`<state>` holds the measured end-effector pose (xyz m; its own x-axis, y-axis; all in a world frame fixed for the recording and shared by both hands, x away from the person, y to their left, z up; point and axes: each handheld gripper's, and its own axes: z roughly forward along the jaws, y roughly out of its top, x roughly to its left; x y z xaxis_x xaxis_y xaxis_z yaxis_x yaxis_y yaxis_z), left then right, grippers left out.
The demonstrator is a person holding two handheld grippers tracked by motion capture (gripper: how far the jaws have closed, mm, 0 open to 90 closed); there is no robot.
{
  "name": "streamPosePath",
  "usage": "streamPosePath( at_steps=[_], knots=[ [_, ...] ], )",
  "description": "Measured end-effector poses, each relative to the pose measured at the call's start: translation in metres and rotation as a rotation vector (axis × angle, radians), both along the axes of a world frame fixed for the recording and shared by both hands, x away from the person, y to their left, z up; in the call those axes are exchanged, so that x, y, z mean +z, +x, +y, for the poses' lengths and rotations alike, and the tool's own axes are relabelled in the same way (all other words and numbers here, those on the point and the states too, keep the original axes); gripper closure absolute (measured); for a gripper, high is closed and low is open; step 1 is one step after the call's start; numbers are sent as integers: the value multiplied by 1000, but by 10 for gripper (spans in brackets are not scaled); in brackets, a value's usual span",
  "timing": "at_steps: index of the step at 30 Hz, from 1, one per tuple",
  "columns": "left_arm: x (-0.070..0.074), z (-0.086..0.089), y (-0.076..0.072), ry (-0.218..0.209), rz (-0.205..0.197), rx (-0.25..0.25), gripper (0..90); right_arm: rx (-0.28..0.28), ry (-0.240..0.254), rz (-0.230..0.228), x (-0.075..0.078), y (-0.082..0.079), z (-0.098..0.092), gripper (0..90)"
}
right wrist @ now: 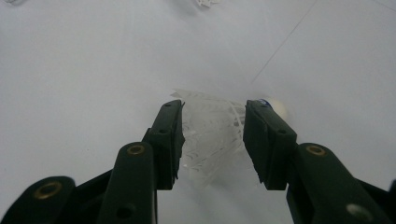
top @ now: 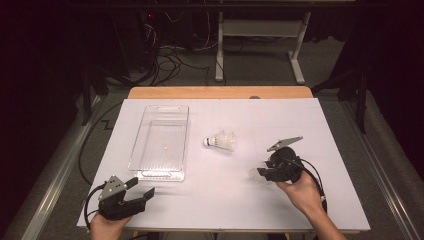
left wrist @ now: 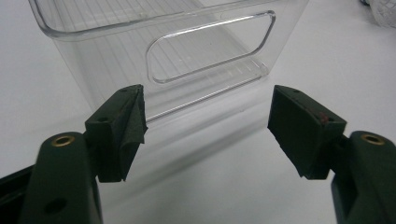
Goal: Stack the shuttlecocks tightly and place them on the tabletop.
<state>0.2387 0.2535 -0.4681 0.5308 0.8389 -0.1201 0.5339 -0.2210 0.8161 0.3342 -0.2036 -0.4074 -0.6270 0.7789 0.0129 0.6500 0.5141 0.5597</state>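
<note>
A white shuttlecock (right wrist: 210, 140) lies on the white table between the jaws of my right gripper (right wrist: 212, 109). Both pads touch its plastic skirt, and its cork tip (right wrist: 276, 107) peeks out past the right jaw. From above, this gripper (top: 264, 172) sits at the front right with the shuttlecock (top: 254, 174) at its tips. A second shuttlecock (top: 221, 141) lies on its side near the table's middle. My left gripper (top: 142, 192) rests at the front left, open and holding nothing. In its own view the gripper (left wrist: 205, 130) faces the handle end of a clear plastic bin (left wrist: 159, 46).
The clear bin (top: 161, 142) stands lengthwise left of centre with nothing in it. The white table sheet (top: 300, 120) ends close behind both hands. Beyond the far wooden edge (top: 220, 92) are a desk frame and cables on the floor.
</note>
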Motion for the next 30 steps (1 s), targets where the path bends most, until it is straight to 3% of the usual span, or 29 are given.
streamPosePath(
  at_steps=[15,30],
  knots=[
    [0,0,0,-2,1,-5,287,-4,3,1,-1,0,-2,659],
    [0,0,0,-2,1,-6,287,6,-4,-9,2,0,-2,785]
  ],
)
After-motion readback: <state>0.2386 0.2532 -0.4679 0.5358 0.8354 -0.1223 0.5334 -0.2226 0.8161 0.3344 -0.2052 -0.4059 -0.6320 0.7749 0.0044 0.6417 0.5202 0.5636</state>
